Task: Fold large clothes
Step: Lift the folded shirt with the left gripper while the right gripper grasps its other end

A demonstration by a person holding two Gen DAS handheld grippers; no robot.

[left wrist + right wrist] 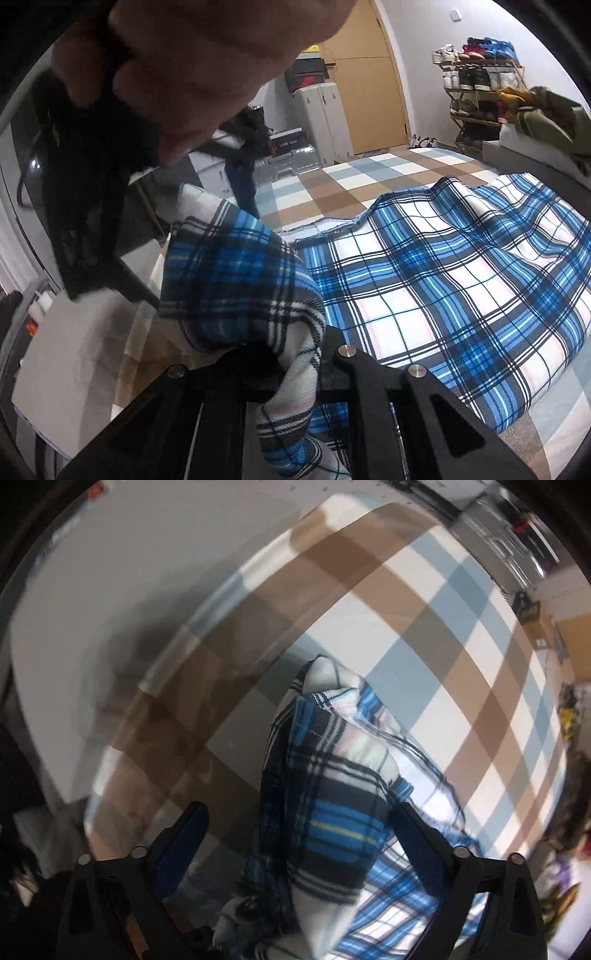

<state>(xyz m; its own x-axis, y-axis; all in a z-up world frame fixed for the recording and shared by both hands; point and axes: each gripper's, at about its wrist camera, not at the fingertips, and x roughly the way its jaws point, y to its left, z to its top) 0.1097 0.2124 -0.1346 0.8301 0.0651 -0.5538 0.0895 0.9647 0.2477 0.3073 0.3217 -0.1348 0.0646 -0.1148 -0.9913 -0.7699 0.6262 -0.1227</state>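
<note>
The plaid cloth [443, 280] lies spread over the checked bed [332, 184], its far edge rumpled toward the bed's far end. The left tongs [295, 369] are clenched on a bunched corner of it, lifted above the bed's near-left edge. The right tongs [295, 834] stand released: one finger [184, 834] hangs clear of the fabric, the other touches it, so that corner only rests between them.

Likely trouble: if the person lifts now, the right corner may slide out and the fold go skewed. The left bunch is thick, so layers could slip unevenly. The right hand [177, 66], close above the left tongs, could knock them.
</note>
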